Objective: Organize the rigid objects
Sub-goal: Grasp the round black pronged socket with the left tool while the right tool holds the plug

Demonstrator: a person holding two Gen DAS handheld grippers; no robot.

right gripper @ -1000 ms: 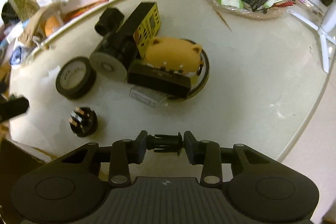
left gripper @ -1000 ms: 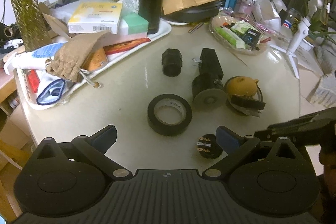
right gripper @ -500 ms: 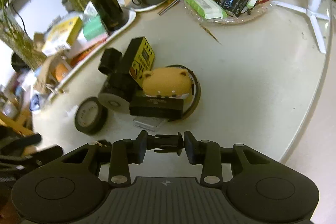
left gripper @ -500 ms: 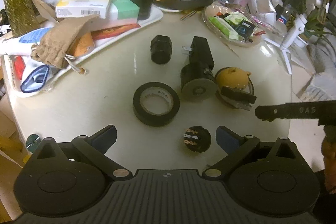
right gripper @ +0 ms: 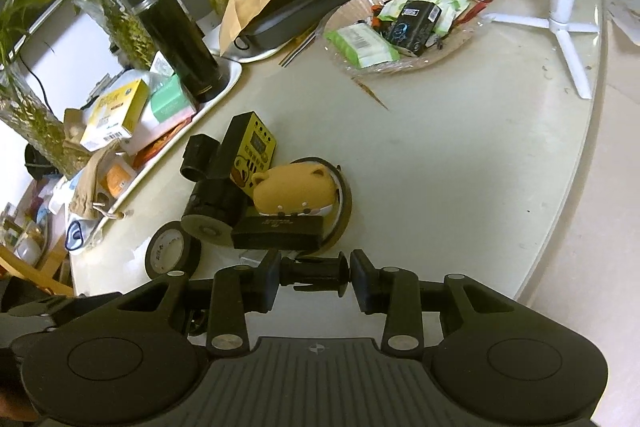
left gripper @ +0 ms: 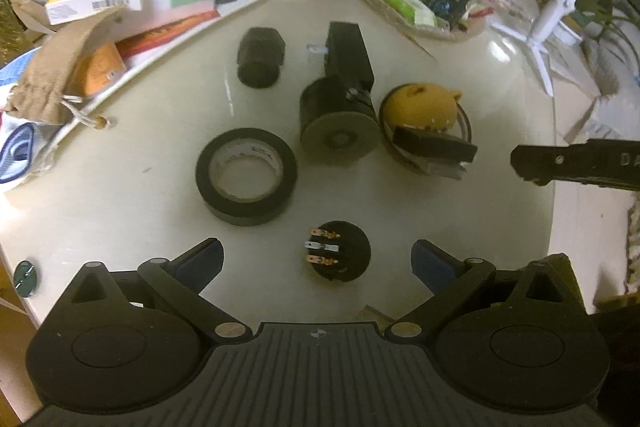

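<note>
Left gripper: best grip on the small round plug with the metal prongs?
Grip the plug across its round black body, coming straight down with the open left gripper. It sits flat with prongs up, so the rim gives opposing sides; avoid the prongs.

The left gripper (left gripper: 316,261) hangs with its jaws spread wide over a round black plug (left gripper: 340,255) with metal prongs, which lies between the fingers untouched. Just beyond sit a black tape roll (left gripper: 246,177) and a yellow toy (left gripper: 420,107) on the pale table (left gripper: 140,227).
</note>
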